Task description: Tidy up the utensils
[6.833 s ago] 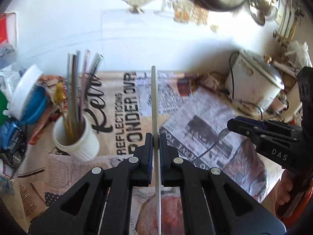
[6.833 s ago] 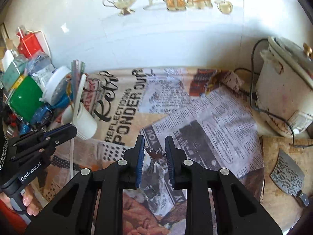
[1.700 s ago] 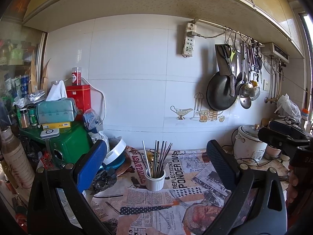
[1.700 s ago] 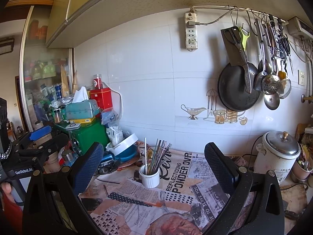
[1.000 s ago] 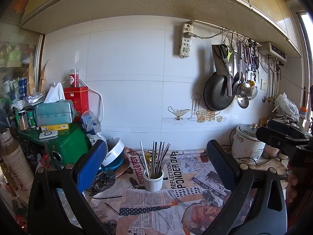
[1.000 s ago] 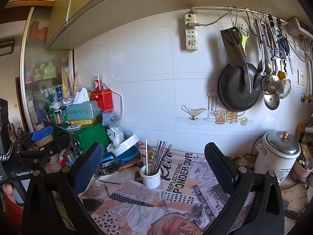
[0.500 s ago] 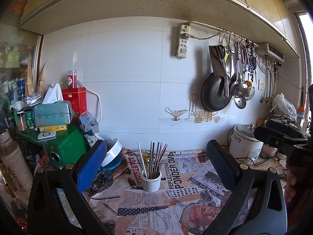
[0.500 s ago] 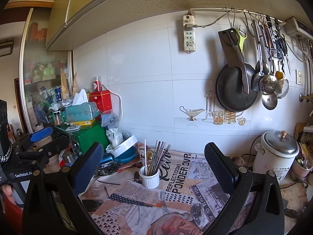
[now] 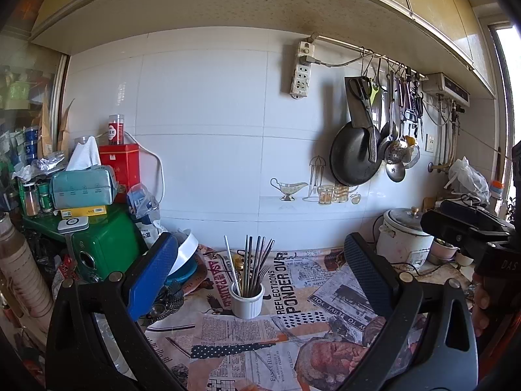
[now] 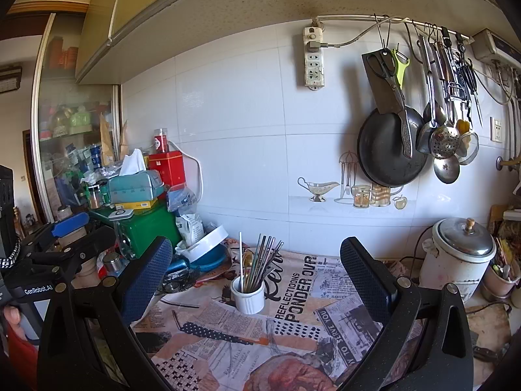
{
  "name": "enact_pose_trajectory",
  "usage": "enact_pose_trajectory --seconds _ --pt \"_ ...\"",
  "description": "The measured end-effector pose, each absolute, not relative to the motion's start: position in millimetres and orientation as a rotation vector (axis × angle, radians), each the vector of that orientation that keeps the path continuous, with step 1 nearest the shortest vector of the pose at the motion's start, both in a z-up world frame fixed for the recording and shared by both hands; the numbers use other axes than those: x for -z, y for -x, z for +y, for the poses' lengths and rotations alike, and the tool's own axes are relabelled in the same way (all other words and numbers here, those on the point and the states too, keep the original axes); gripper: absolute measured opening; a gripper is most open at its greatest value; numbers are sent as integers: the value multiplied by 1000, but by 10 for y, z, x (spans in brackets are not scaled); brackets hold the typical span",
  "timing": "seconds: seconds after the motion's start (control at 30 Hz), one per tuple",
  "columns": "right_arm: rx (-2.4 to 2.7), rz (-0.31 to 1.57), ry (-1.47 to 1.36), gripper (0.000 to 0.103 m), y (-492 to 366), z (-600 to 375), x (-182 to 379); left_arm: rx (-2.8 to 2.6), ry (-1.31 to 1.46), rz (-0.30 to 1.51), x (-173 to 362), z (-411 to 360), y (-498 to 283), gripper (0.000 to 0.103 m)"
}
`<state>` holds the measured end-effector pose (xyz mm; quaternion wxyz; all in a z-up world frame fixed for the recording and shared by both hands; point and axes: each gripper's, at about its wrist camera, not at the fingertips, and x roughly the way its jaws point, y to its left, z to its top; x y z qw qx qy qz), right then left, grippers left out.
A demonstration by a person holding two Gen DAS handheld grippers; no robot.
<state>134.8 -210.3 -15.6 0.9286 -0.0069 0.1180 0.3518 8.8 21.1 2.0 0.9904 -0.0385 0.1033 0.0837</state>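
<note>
Utensils (image 9: pixel 252 265) stand bunched upright in a small white ribbed cup (image 9: pixel 246 299), fanning a little at their tops; the cup sits on the newspaper-print cover (image 9: pixel 293 296) of the counter, in front of the white tiled wall (image 9: pixel 211 130). One pale, flat stick leans to the cup's left side, apart from the dark metal rods. Nothing else of their kind lies loose on the cover around the cup.

Both tongs are held level, pointing at the wall, raised above the cover and well back from the cup. The left gripper (image 9: pixel 260 270) has its jaws spread wide and empty, framing the cup between them. The right gripper (image 10: pixel 255 273) is spread just as wide, also empty, with the cup between its fingers in its own view. In the left view, the right gripper's body shows to the right of the cup, with part of a hand (image 9: pixel 481 309) wrapped on its handle. In the right view, the left gripper's body sits to the left of the cup, near a green box (image 10: pixel 153 228).

To the right of the cup stands a white rice cooker (image 10: pixel 456 257); above that hangs a dark pan (image 10: pixel 390 153).
</note>
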Motion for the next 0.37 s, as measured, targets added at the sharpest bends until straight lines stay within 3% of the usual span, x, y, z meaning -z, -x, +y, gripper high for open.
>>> enact_pose_trajectory --seconds 0.37 --pt "-711 250 14 103 -1386 -2083 148 -169 60 210 31 205 -120 102"
